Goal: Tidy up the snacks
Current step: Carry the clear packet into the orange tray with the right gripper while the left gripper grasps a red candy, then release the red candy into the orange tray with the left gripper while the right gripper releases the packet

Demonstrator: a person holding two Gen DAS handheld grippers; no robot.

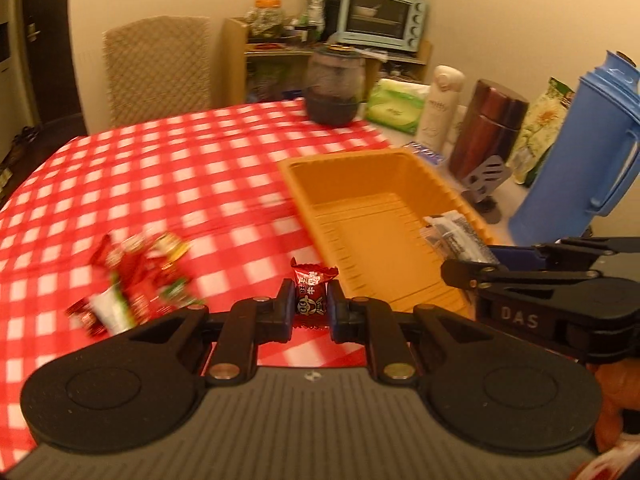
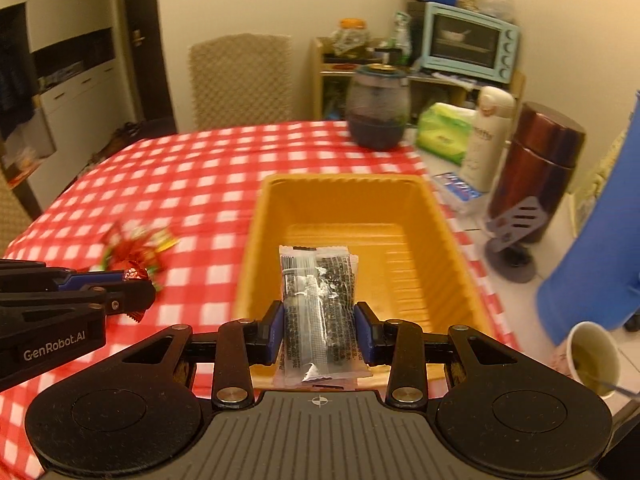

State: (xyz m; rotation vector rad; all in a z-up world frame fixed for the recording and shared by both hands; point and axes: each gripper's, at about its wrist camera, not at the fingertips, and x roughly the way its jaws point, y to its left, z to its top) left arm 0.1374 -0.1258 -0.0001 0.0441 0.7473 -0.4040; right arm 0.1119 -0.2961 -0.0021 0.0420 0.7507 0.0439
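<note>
From the left wrist, the left gripper point(image 1: 309, 307) is clamped narrow on a small red wrapped candy point(image 1: 313, 284); its print is too small to read. The orange bin point(image 1: 384, 216) lies at about two o'clock of it on the checked tablecloth point(image 1: 180, 168), bare inside as far as shows. A blurred pile of red and green snack packets point(image 1: 132, 284) waits at nine o'clock, so I judge the sorting barely begun. The right gripper point(image 1: 472, 264) enters at three o'clock, marked "DAS".

From the right wrist, the right gripper point(image 2: 319, 330) pinches a clear packet with dark print point(image 2: 318, 304), held above the bin's near rim point(image 2: 256, 280); its fine print is illegible. The left gripper point(image 2: 132, 280), at nine o'clock, reads "GenRobot.AI". Neither item is in the bin yet, and the pile point(image 2: 136, 248) remains.
</note>
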